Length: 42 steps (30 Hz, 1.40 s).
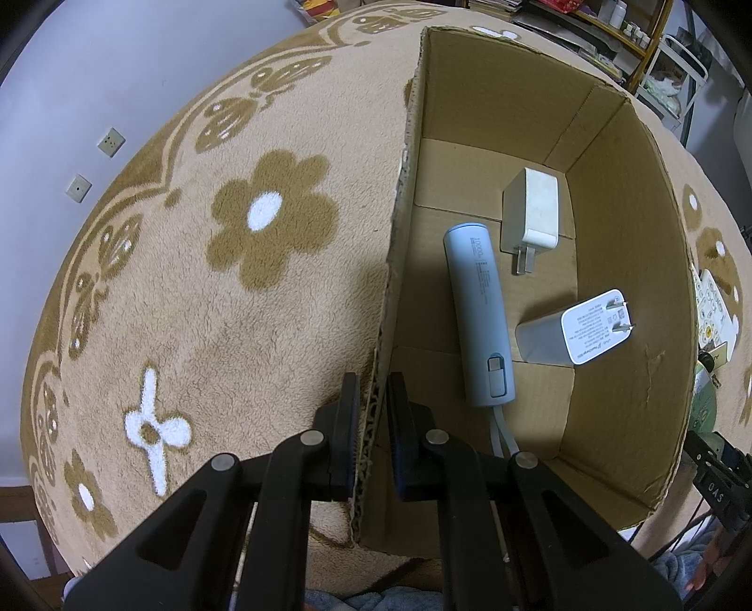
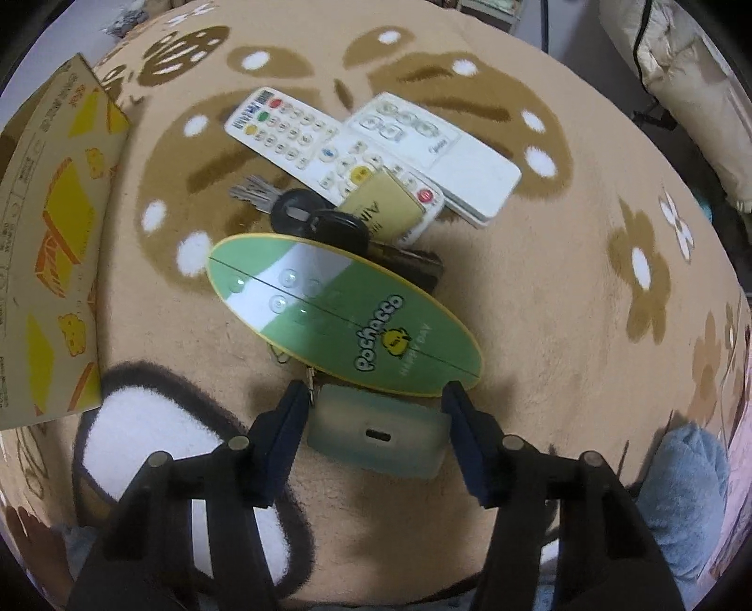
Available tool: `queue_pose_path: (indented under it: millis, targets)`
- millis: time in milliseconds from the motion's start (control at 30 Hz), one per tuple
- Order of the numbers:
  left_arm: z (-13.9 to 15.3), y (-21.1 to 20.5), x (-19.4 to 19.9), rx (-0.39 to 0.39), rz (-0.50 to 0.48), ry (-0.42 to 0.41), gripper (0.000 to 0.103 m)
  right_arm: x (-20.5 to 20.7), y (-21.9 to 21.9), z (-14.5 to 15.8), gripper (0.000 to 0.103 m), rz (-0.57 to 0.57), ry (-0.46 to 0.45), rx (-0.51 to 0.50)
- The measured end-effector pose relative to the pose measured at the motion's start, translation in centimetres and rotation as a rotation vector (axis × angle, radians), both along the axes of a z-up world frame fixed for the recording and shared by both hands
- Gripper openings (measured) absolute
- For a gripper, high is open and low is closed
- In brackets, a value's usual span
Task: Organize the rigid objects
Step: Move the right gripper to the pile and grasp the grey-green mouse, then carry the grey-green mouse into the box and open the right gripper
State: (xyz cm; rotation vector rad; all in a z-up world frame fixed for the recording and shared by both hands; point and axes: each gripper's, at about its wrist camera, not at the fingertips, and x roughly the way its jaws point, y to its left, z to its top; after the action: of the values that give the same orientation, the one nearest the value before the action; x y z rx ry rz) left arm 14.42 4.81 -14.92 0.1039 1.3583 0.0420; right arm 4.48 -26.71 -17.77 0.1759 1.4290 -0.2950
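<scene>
Cardboard box [image 1: 611, 263] w/ 2 chargers: left gripper [image 1: 373, 413] clamps its wall, right gripper [image 2: 373, 416] spread round green case [image 2: 376, 437].

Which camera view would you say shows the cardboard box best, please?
The left wrist view: it looks into the open cardboard box, showing the power bank and two chargers inside, with the left gripper clamped on its wall. The right wrist view shows only its printed outer side at the left edge.

beige flower-patterned rug [image 1: 197, 291] | pale wall [image 1: 94, 70] | cluttered shelf [image 1: 625, 28]
</scene>
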Motion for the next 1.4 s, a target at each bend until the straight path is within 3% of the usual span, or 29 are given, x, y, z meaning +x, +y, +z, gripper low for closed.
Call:
queue_pose_path:
  millis: [167, 500, 767, 1167, 1300, 1400]
  targets:
    - [-0.1, 0.1, 0.0, -0.003, 0.003, 0.006, 0.011, 0.5, 1.8, 2.3, 0.057, 0.082, -0.103, -0.034]
    - [-0.2, 0.1, 0.0, -0.003, 0.004, 0.006, 0.011, 1.3, 2.3, 4.9, 0.057, 0.090, -0.217, -0.025]
    - [-0.2, 0.2, -0.1, -0.008, 0.005, 0.005, 0.010, 3.4, 2.7, 9.0, 0.057, 0.078, -0.460, 0.056]
    - [-0.2, 0.1, -0.1, -0.008, 0.003, 0.004, 0.010, 6.8, 7.4, 13.7, 0.057, 0.222, -0.611, 0.106]
    - [-0.2, 0.1, -0.1, -0.003, 0.000, 0.003, 0.010, 7.1, 8.6, 15.7, 0.057, 0.247, -0.714, 0.206]
    - [-0.3, 0.1, -0.1, -0.003, 0.000, 0.003, 0.010, 7.5, 9.8, 16.2, 0.057, 0.276, -0.742, 0.236]
